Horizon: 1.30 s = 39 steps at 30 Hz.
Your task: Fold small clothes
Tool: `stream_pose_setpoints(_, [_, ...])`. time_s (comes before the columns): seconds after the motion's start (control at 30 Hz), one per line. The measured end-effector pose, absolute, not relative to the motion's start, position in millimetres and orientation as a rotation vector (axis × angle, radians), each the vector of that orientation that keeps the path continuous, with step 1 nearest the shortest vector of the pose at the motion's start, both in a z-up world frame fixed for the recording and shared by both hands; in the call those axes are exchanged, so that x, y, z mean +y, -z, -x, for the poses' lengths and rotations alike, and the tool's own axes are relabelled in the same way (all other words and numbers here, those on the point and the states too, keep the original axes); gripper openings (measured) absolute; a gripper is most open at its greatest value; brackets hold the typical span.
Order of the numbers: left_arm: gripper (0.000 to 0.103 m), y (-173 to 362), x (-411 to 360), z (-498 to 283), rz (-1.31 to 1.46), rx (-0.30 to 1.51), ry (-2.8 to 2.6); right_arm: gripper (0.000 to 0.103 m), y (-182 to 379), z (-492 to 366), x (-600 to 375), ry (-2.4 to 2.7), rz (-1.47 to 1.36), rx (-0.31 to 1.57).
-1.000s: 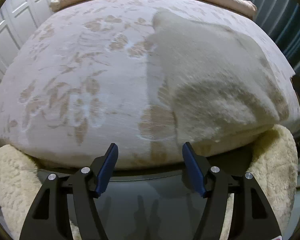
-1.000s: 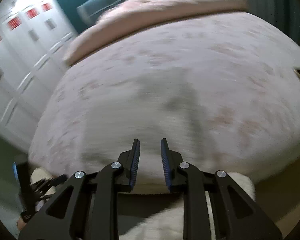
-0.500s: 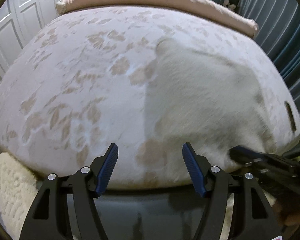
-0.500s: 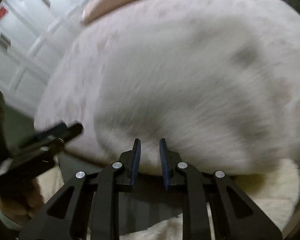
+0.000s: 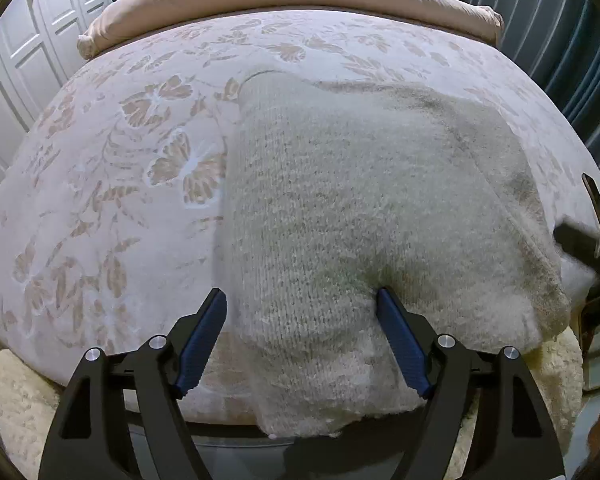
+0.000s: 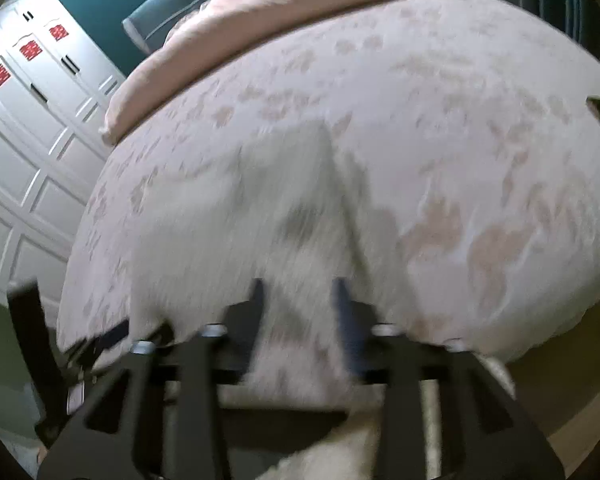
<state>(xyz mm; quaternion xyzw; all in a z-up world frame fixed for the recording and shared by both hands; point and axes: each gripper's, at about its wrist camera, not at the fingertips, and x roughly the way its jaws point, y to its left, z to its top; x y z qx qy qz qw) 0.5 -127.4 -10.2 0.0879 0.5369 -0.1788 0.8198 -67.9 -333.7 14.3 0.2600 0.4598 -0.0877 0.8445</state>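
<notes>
A fuzzy cream knit sweater [image 5: 360,216] is spread on the floral bedspread [image 5: 112,168], w/ its near hem draped over the bed edge. The left gripper [image 5: 302,336] is being opened – knit sits between the blue pads [image 5: 400,344], not pinched. The right gripper [image 6: 298,308] is blurred, also being opened, w/ the sweater's other edge between its fingers – released, by the look of it.
</notes>
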Motion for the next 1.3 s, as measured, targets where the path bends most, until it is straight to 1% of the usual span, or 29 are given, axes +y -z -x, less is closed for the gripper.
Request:
stream_pose_setpoints(0.23, [0.077, 11, -130, 0, -0.207, 1.135, 0.365, 0.048, 13, 7, -359, 0.193, -0.544, 1.011])
stream_pose_setpoints(0.27, [0.077, 11, -130, 0, -0.209, 1.135, 0.364, 0.037, 16, -2, -357, 0.175, -0.543, 1.023])
stream_pose_setpoints(0.33, [0.078, 11, -130, -1, -0.209, 1.136, 0.361, 0.009, 20, -12, -356, 0.143, -0.529, 1.041])
stream_pose_setpoints(0.4, [0.078, 11, -129, -1, -0.206, 1.138, 0.362, 0.009, 5, -12, -360, 0.134, -0.526, 0.975])
stream_pose_setpoints(0.43, [0.08, 12, -128, -2, -0.201, 1.139, 0.364, 0.008, 0, -8, -363, 0.145, -0.517, 0.949])
stream_pose_setpoints(0.47, [0.081, 12, -127, -2, -0.197, 1.14, 0.365, 0.008, 3, -8, -367, 0.156, -0.516, 0.947])
stream_pose_setpoints(0.53, [0.085, 15, -126, -1, -0.191, 1.141, 0.366, 0.008, 39, -14, -371, 0.216, -0.481, 1.051])
stream_pose_setpoints(0.57, [0.085, 18, -127, -1, -0.186, 1.147, 0.373, 0.008, 50, -15, -369, 0.213, -0.477, 1.068])
stream_pose_setpoints(0.6, [0.085, 19, -129, 0, -0.189, 1.147, 0.367, 0.008, 50, -12, -366, 0.211, -0.456, 1.051])
stream_pose_setpoints(0.63, [0.085, 19, -129, 0, -0.198, 1.143, 0.359, 0.01, 44, -12, -362, 0.208, -0.437, 1.046])
stream_pose_setpoints(0.73, [0.085, 17, -130, 1, -0.214, 1.133, 0.351, 0.017, 16, -1, -363, 0.191, -0.507, 1.002])
stream_pose_setpoints(0.8, [0.085, 15, -127, 1, -0.195, 1.141, 0.347, 0.032, 3, 18, -363, 0.204, -0.533, 0.969])
stream_pose_setpoints(0.83, [0.084, 14, -126, 1, -0.187, 1.145, 0.347, 0.046, -1, 27, -363, 0.212, -0.545, 0.956])
stream_pose_setpoints(0.87, [0.084, 13, -126, 1, -0.186, 1.144, 0.347, 0.052, -4, 40, -364, 0.216, -0.564, 0.942])
stream_pose_setpoints(0.9, [0.084, 11, -126, 2, -0.189, 1.14, 0.346, 0.054, -3, 49, -364, 0.214, -0.579, 0.942])
stream_pose_setpoints(0.97, [0.083, 6, -126, 4, -0.188, 1.13, 0.352, 0.061, 3, 64, -363, 0.214, -0.612, 0.962])
stream_pose_setpoints(1.03, [0.083, 2, -125, 3, -0.156, 1.134, 0.373, 0.066, 12, 75, -361, 0.209, -0.631, 0.989])
stream_pose_setpoints(1.3, [0.083, 1, -117, -19, -0.064, 1.187, 0.34, 0.081, 53, 70, -353, 0.152, -0.713, 1.042])
